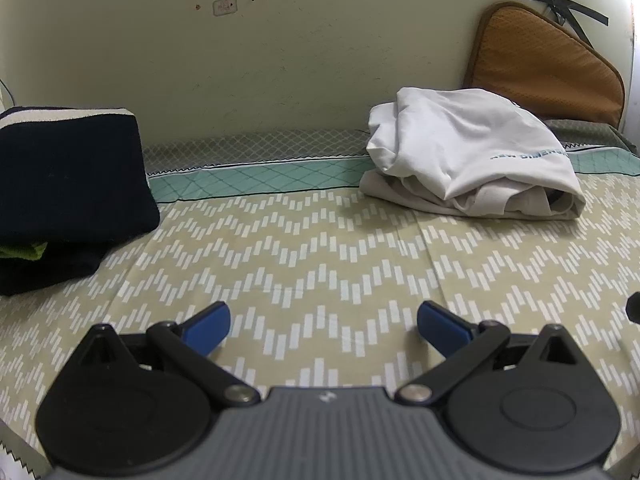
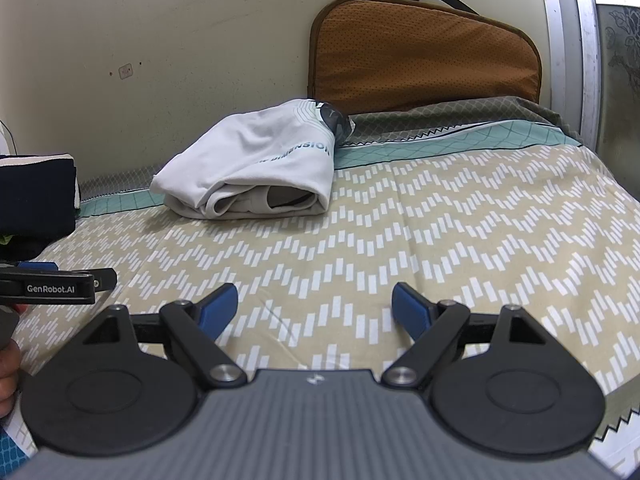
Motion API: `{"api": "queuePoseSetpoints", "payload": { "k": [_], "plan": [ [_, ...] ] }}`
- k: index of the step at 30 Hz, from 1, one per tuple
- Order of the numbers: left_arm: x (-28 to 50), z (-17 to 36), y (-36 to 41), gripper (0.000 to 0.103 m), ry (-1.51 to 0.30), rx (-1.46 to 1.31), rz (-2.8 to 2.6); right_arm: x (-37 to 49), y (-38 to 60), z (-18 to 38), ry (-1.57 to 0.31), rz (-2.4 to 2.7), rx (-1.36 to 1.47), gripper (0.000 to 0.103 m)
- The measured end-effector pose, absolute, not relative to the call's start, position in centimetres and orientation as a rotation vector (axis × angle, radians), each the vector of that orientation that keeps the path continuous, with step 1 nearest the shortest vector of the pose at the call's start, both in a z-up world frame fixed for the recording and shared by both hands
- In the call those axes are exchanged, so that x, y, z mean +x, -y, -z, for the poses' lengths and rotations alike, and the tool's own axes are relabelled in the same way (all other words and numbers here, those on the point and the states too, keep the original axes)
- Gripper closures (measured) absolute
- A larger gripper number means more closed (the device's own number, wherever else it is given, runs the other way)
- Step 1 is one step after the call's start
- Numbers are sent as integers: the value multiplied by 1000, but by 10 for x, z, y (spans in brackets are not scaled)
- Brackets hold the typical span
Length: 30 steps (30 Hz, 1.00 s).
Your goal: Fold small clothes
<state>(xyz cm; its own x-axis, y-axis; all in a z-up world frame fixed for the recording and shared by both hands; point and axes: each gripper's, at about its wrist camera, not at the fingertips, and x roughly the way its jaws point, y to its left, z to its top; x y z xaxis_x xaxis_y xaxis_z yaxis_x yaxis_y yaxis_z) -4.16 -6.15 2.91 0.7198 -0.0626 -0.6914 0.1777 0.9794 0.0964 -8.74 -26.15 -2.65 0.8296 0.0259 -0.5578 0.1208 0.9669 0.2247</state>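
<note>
With my left gripper and right gripper both spread and empty, grabbing the white pile at eleven o'clock might drag several layers

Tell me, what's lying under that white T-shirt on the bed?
Under the white T-shirt a grey folded garment peeks out along the front edge, resting on the patterned bedsheet. How many pieces are stacked there, and what they are, is hidden by the shirt.
</note>
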Motion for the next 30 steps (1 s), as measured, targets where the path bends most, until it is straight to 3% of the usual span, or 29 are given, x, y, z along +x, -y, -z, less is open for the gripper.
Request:
{"api": "queuePoseSetpoints", "payload": {
  "k": [30],
  "plan": [
    [-41,-30,61,0,-746,178,119,-90,258,24,-582,59,266,17]
  ]
}}
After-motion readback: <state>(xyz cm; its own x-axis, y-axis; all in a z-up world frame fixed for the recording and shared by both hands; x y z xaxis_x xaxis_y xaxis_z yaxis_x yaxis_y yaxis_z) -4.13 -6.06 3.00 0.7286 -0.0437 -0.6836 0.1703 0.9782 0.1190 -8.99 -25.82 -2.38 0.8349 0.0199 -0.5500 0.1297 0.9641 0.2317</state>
